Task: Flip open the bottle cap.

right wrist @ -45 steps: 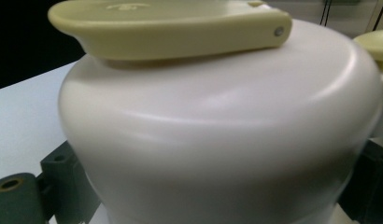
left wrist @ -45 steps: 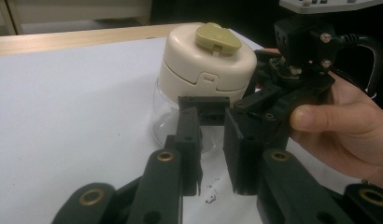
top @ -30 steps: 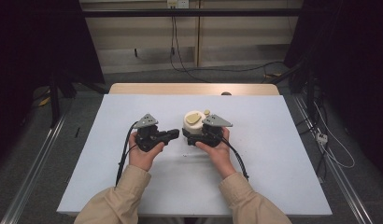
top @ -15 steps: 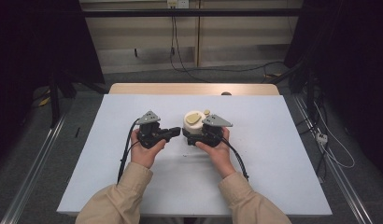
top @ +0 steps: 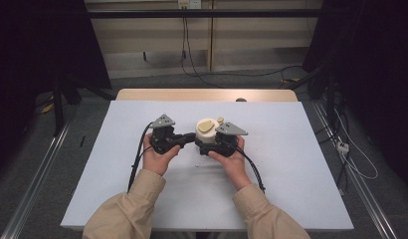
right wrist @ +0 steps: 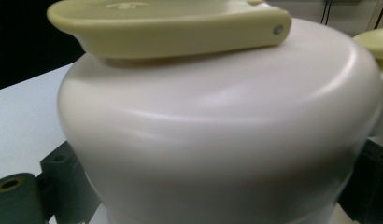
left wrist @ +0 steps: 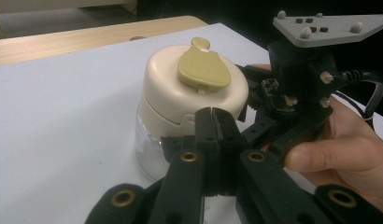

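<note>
A jar (top: 207, 130) with a clear body (left wrist: 145, 149), a cream domed lid (left wrist: 180, 93) and a yellow-green flip tab (left wrist: 203, 70) stands mid-table. My right gripper (top: 210, 144) is shut on the jar, one black finger (right wrist: 14, 193) at each side below the lid (right wrist: 217, 130). From the left comes my left gripper (left wrist: 213, 114), shut with nothing between its jaws, its tips against the lid's lower rim. In the high view the left gripper (top: 191, 138) points right at the jar.
The white table top (top: 301, 164) has free room all around the hands. A wooden strip (top: 207, 94) runs along its far edge with a small dark object (top: 240, 99) on it. Cables (top: 351, 154) lie on the floor to the right.
My left gripper has edged right, bringing its shut tips up to the jar's lid. The right gripper and the jar have stayed put.
</note>
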Motion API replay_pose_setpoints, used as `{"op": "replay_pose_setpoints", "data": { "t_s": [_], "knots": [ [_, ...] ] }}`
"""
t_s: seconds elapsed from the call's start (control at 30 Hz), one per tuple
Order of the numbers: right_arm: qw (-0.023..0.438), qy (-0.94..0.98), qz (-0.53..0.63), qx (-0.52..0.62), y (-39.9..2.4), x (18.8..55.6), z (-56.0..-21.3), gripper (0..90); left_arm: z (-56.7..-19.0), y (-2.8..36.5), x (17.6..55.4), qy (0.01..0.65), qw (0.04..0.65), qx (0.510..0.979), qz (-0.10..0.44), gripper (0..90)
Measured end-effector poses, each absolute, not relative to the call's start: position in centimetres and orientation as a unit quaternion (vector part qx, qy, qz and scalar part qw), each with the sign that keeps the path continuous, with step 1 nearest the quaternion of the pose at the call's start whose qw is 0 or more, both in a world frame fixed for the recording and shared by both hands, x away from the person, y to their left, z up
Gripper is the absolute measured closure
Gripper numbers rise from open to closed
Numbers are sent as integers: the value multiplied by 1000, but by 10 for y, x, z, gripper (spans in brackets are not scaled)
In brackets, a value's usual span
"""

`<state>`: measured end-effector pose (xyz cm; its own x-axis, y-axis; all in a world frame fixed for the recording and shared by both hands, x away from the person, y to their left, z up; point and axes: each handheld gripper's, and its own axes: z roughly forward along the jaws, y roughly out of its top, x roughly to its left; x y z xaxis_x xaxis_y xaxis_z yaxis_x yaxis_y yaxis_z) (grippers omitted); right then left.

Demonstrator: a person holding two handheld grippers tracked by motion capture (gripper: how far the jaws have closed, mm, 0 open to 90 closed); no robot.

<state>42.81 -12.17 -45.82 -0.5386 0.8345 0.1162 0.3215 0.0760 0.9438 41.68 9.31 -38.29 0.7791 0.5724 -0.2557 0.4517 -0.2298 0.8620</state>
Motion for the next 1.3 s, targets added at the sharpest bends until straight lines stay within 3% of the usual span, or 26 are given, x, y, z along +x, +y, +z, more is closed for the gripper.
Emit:
{"op": "replay_pose_setpoints", "data": {
  "t_s": [1.3],
  "knots": [
    [239, 694, 535, 418, -121, 428, -458, 63, -378, 81, 426, 332, 508, 792, 67, 900]
  ]
}}
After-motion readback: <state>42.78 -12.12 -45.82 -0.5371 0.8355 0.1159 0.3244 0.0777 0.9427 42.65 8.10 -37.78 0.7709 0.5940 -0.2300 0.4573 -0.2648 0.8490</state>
